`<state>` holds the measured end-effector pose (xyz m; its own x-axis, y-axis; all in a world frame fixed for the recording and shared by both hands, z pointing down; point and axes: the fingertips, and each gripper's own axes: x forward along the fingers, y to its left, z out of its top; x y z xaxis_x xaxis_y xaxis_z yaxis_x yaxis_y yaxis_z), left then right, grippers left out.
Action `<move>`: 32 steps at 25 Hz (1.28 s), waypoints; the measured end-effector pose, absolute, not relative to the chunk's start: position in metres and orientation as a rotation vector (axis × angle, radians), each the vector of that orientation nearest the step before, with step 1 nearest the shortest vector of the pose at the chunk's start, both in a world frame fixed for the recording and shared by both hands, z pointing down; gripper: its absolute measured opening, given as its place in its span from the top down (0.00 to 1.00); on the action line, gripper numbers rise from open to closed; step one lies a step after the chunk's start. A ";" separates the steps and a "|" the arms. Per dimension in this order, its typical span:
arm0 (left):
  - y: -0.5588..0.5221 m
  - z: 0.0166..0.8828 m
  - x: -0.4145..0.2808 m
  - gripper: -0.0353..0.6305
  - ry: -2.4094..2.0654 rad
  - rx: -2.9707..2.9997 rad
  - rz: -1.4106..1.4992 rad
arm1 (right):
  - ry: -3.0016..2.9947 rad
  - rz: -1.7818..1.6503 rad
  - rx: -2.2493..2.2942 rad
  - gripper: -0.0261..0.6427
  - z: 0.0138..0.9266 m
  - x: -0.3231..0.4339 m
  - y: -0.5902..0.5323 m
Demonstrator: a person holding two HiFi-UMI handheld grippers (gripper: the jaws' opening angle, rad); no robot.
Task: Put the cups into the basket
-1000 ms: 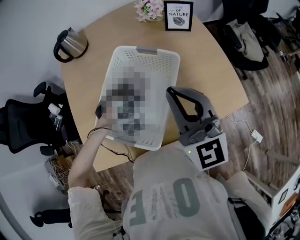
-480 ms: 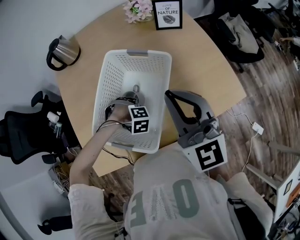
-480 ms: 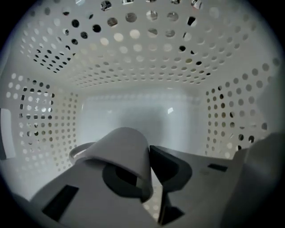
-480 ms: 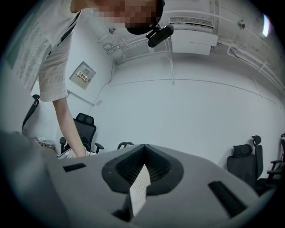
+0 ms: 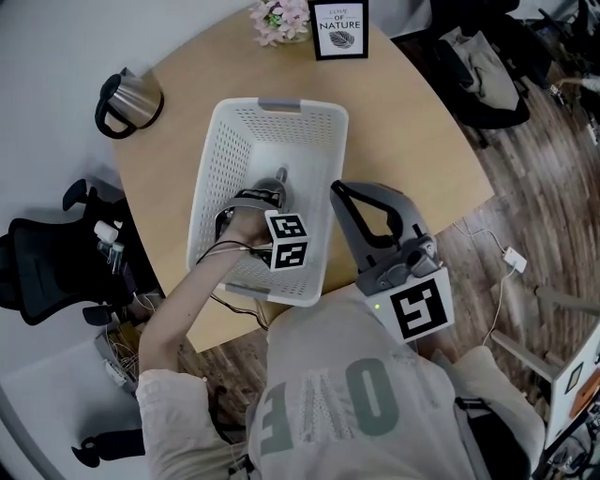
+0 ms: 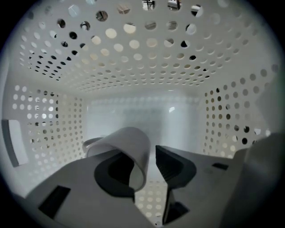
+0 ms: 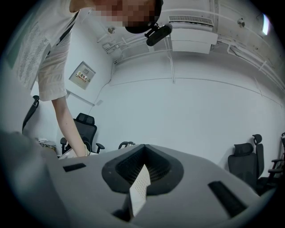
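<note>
Item 1. White perforated plastic basket (image 5: 214, 159), on a round tan wooden table (image 5: 412, 141), its near end at the table's near edge.
Item 2. Pale, smooth-walled cup (image 6: 129, 142), inside the basket near the middle, tipped on its side.
Item 3. Left gripper (image 6: 147, 167), reaching steeply down into the basket. Its jaws have just been opening and stand apart; the cup lies between them, against the left jaw and clear of the right.
Item 4. Right gripper (image 7: 143, 149), beside the basket's right wall, jaws closed tip to tip, gripping nothing.
Item 5. Steel jug with black handle (image 5: 131, 98), at the table's left edge.
Item 6. Pink flowers (image 5: 279, 19) and black-framed sign (image 5: 337, 28), at the far edge.
</note>
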<state>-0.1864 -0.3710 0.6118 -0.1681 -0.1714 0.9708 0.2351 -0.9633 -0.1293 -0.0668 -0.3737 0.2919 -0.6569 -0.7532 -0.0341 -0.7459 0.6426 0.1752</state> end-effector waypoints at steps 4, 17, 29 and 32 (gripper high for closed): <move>-0.371 0.580 -0.181 0.72 0.023 -1.896 -2.140 | -2.832 -0.291 1.249 0.96 0.287 -0.075 -0.374; -0.403 0.350 -0.174 0.89 1.212 -2.293 -1.108 | -2.890 -0.470 1.092 0.96 0.255 -0.111 -0.380; -0.367 0.251 -0.237 0.93 1.929 -2.061 -0.142 | -2.876 -0.487 0.945 0.96 0.263 -0.172 -0.387; -0.362 0.243 -0.236 0.93 1.870 -2.025 -0.115 | -2.874 -0.452 0.953 0.97 0.269 -0.178 -0.388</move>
